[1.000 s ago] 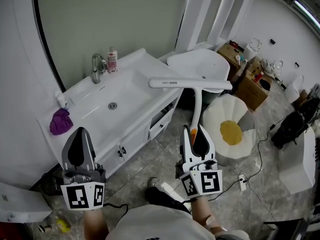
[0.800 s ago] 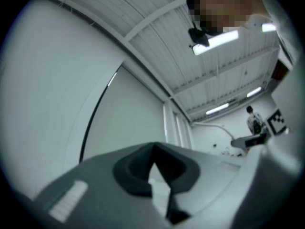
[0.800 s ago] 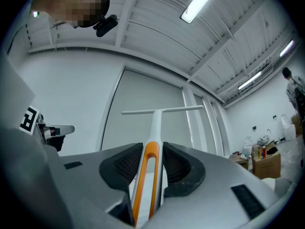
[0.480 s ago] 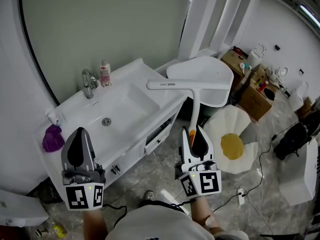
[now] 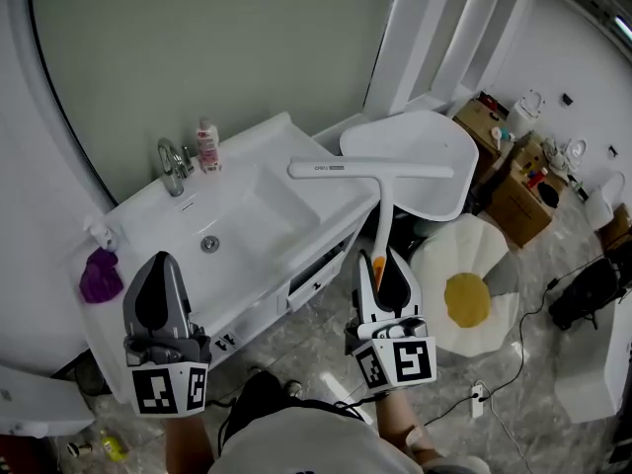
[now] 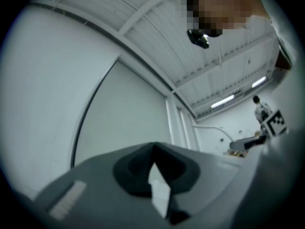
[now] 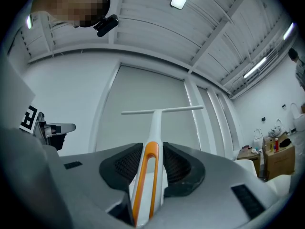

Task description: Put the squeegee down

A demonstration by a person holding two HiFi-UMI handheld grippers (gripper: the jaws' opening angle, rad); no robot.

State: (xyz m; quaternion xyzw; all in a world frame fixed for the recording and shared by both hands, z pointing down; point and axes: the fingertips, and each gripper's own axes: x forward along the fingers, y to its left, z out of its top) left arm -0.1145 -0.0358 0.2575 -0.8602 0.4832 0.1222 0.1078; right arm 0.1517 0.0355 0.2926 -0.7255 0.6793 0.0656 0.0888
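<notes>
A white squeegee with an orange-trimmed handle stands upright in my right gripper, which is shut on the handle. Its blade sits level, in front of the vanity's right end and the white chair. In the right gripper view the handle runs between the black pads up to the T-shaped blade. My left gripper hangs to the left, below the sink's front edge, shut and holding nothing. In the left gripper view its pads meet, with only wall and ceiling beyond them.
A white vanity carries a sink, a chrome faucet, a pink bottle and a purple cloth. A white chair, an egg-shaped cushion, cardboard boxes and floor cables lie to the right.
Both grippers have travelled level alongside the vanity with the person, so the room has shifted in view. The right gripper's hold on the squeegee and the left gripper's state are unchanged.
</notes>
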